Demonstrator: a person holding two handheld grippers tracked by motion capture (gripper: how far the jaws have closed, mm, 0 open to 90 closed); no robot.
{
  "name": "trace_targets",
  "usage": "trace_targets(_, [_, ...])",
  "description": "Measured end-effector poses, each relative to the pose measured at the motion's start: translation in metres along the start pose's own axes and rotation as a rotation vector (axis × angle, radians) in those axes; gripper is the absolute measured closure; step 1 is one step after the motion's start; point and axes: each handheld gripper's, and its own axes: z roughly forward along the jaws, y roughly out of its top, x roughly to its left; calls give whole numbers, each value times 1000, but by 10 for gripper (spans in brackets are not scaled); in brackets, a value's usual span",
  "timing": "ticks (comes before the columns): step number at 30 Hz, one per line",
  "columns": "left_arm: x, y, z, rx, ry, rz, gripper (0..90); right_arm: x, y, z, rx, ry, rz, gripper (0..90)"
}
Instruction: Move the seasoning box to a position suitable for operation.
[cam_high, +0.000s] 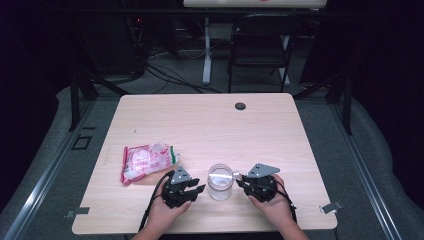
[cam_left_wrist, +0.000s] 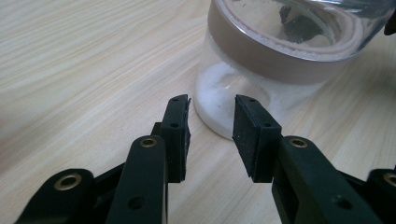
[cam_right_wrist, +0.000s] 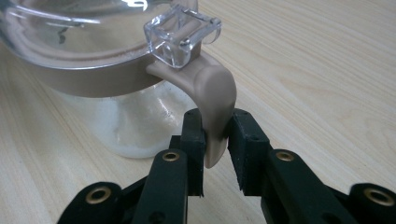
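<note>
My right claw (cam_right_wrist: 215, 135) pinches the jar's (cam_right_wrist: 140, 121) latch (cam_right_wrist: 215, 98); left claw (cam_left_wrist: 211, 121) released just short of it. Unbraced, the jar may tip when I pull.

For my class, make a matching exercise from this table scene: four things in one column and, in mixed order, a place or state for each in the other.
Things:
1. jar
2. snack packet
3. latch tab
4. left gripper

Places or states:
A. lies flat at the table's left
B. between the right gripper's fingers
C. stands upright between both grippers
D. open, fingers just short of the glass

Pairs: 1-C, 2-A, 3-B, 4-D
</note>
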Motion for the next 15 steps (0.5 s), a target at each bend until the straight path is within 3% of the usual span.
trace_targets(4, [2,0,-4,-3,6,-1,660,-3,2,-4,-11,8,20,665])
trace_targets(8, [5,0,-8,-9,18,-6,655,-4,8,-14,18,88,34,608])
trace_targets(10, [6,0,-10,-19,18,-11,655,-2,11,-21,9,74,11,613])
trace_targets(15, [11,1,-15,-35,21,-24,655,1,20,-35,-13,64,7,653])
